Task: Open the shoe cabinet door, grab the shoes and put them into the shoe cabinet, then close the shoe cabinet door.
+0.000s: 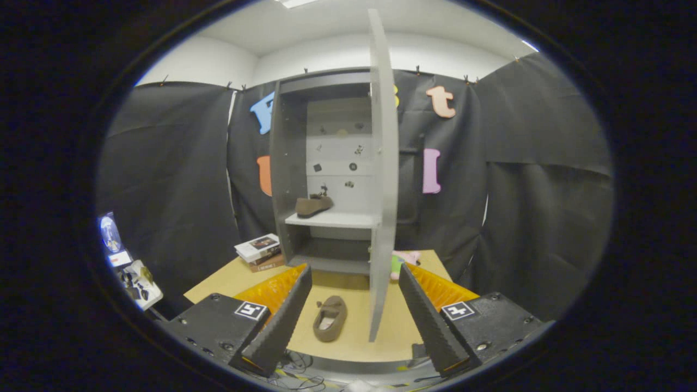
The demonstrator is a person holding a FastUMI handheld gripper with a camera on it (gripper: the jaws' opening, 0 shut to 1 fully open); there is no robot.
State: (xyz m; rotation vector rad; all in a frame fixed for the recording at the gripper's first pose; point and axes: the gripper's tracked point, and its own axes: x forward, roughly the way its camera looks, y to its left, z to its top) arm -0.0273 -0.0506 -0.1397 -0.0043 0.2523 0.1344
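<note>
Gripper (pixel 354 316) open, wooden table (pixel 381 332), white walls (pixel 337 54)

Gripper (pixel 354 318) — fingers spread wide, nothing between them, ribbed black pads (pixel 283 316) angled inward. Held level, raised, facing straight ahead — touching nothing.

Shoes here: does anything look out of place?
Only that the pair is split: one brown shoe sits on the cabinet shelf, its mate lies on the table by the open door, ahead of the open, empty gripper.
</note>
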